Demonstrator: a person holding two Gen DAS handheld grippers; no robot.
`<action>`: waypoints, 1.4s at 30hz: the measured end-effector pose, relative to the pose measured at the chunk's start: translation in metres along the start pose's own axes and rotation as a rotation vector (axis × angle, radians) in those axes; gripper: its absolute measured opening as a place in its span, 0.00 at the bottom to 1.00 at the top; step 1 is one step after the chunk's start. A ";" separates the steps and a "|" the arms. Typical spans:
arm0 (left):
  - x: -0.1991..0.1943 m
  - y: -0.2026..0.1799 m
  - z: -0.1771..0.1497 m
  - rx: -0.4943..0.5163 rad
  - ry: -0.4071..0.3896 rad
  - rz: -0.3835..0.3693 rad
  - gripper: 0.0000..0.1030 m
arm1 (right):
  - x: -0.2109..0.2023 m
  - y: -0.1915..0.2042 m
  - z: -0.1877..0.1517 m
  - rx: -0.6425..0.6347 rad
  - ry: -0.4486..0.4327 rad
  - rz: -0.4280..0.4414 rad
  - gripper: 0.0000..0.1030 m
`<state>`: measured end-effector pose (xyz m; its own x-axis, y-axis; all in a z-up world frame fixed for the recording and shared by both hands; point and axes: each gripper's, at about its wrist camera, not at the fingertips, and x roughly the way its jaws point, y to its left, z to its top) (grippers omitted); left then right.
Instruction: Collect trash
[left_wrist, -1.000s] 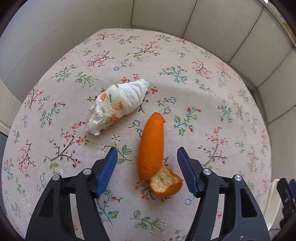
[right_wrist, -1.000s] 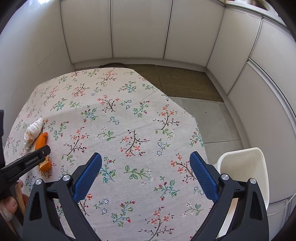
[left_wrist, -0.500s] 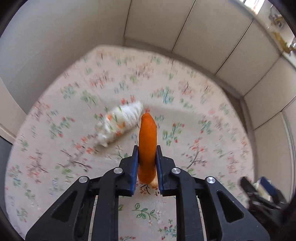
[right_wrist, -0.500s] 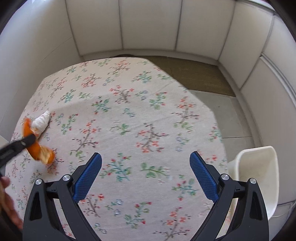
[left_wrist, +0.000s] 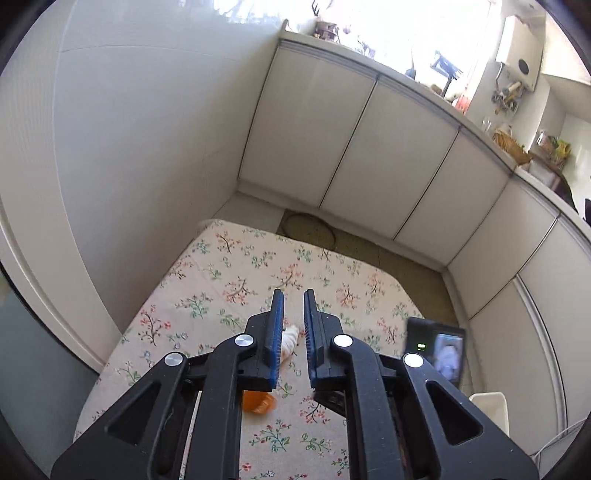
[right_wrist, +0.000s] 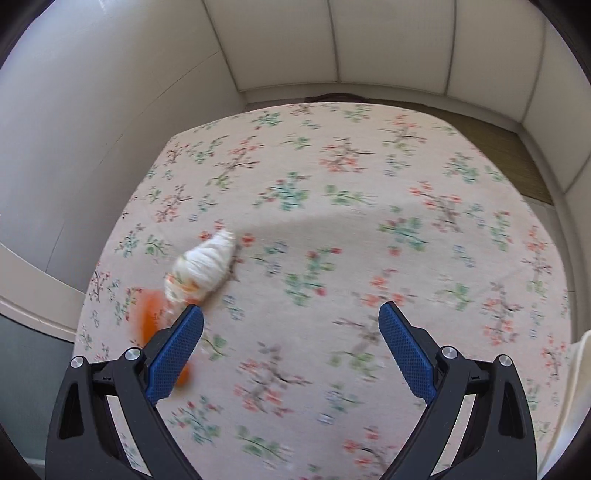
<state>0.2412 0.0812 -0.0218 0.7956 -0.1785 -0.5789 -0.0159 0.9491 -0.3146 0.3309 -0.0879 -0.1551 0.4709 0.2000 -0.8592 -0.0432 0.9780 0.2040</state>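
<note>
Right wrist: 1 orange peel | 1 tissue wad | right gripper wide, empty | left gripper narrow gap, empty

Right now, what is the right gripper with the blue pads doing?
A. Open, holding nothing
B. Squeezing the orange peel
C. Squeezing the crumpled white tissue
A: the right gripper has its jaws wide apart over the flowery tablecloth, with the crumpled white tissue and orange peel lying outside them.
</note>
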 end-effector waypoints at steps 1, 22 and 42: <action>-0.001 0.004 0.001 -0.008 -0.002 -0.001 0.11 | 0.006 0.007 0.002 0.004 0.011 0.004 0.90; 0.043 0.068 -0.007 -0.201 0.210 0.123 0.67 | 0.067 0.048 0.025 0.091 0.050 0.065 0.71; 0.142 0.083 -0.052 -0.284 0.507 0.223 0.77 | -0.011 -0.053 -0.021 0.012 0.002 0.057 0.33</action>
<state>0.3214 0.1208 -0.1695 0.3695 -0.1511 -0.9169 -0.3644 0.8841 -0.2926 0.3090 -0.1412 -0.1661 0.4663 0.2560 -0.8468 -0.0594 0.9641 0.2587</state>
